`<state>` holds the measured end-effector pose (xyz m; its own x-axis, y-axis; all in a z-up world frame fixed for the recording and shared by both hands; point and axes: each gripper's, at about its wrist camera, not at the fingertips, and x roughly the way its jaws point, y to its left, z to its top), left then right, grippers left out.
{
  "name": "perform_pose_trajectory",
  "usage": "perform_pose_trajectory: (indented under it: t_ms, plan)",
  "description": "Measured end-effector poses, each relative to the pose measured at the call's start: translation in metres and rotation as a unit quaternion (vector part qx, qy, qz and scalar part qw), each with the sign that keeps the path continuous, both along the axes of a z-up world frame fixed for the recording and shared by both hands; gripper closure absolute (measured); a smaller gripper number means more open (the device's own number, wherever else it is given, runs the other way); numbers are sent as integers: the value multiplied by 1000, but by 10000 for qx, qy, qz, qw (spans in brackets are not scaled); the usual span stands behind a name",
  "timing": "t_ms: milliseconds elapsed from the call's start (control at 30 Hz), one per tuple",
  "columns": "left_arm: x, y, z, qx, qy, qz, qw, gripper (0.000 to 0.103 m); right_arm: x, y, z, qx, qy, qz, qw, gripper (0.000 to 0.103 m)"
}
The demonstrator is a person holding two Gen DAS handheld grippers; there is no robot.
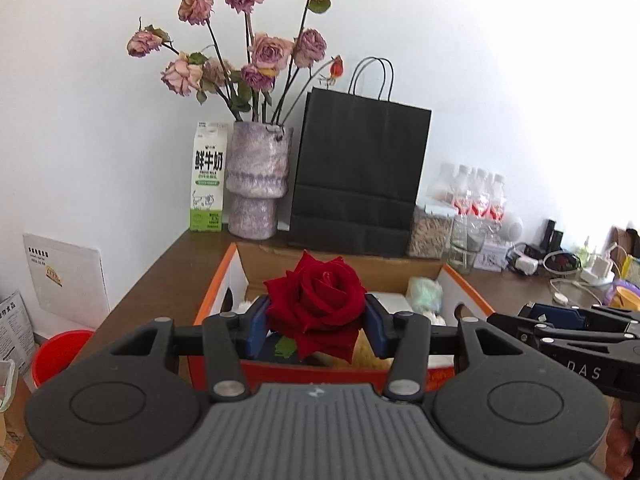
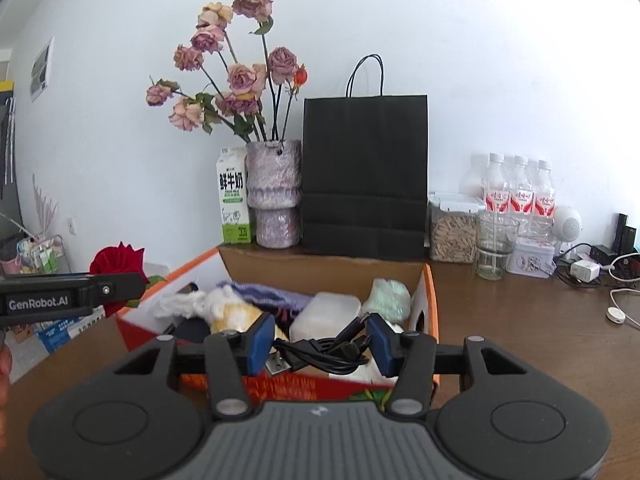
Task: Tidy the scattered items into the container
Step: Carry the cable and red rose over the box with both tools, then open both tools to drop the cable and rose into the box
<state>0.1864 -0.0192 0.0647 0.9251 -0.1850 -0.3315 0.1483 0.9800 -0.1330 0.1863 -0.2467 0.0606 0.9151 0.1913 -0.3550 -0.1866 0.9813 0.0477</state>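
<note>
Left gripper (image 1: 316,326) clamped on a red rose (image 1: 318,306), blue pads (image 1: 259,326) pressed against the bloom on both sides; stem hidden below the petals, only a scrap of green leaf visible. Held above the near part of an open cardboard box (image 1: 218,280) with orange edges. Seen from the right wrist view as a black arm at far left, rose (image 2: 117,262) poking up behind it, fingertips cut off there.

Right gripper (image 2: 320,344) closed on a bundle of black cable (image 2: 324,350), a silver plug end showing near the left pad (image 2: 261,340); held over the near edge of the box (image 2: 430,300). Hard to say whether the cable touched anything beneath.

Inside the box, a jumble only partly readable: a white plastic tub (image 2: 326,312), a pale green crumpled lump (image 2: 390,296) in the far right corner, purple knitted cloth (image 2: 264,294), white fluff (image 2: 180,302), something yellowish half buried. Box front wall mostly hidden by the gripper body.

Beyond the box on the brown table (image 2: 520,332): milk carton (image 2: 234,196), purple vase (image 2: 274,192) of faded roses (image 2: 244,78), black paper bag (image 2: 364,172). Further right, a jar of seeds (image 2: 452,232), an empty glass (image 2: 494,244), water bottles (image 2: 518,188), a small tin (image 2: 532,258), then chargers and wires (image 2: 592,268), too tangled to sort out.
</note>
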Motion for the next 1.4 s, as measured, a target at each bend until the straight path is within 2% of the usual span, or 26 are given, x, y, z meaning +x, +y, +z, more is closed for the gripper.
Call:
perform_pose_trajectory:
  t_ms: [200, 333, 433, 500, 567, 667, 1267, 1333, 1367, 1400]
  plan:
    - [30, 5, 5, -233, -73, 139, 9996, 54, 33, 2, 5, 180, -65, -55, 9998, 53]
    - [62, 6, 4, -254, -142, 274, 9992, 54, 63, 1, 3, 256, -81, -127, 9996, 53]
    - [84, 7, -12, -188, -299, 403, 9986, 54, 78, -4, -11, 338, -85, -236, 9991, 53]
    - [94, 8, -29, 154, -165, 522, 9984, 54, 83, -9, -25, 285, 51, -314, 9991, 53]
    - [100, 15, -39, 87, 64, 570, 9983, 54, 88, -13, -35, 287, 248, -441, 9983, 53]
    - [95, 19, -37, -47, 32, 536, 9985, 54, 91, -13, -42, 266, 305, -498, 9979, 53]
    - [83, 0, -43, 395, -38, 423, 9983, 51, 83, -2, -49, 109, 250, -383, 9989, 52]
    - [82, -1, -43, 444, -43, 488, 9978, 39, 83, -1, -50, 92, 235, -391, 9989, 38]
    - [80, -2, -42, 469, -77, 498, 9976, 21, 83, 0, -49, 68, 208, -429, 9988, 17]
    - [78, -3, -41, 494, -148, 497, 9974, 0, 81, 0, -49, 39, 146, -468, 9988, 1]
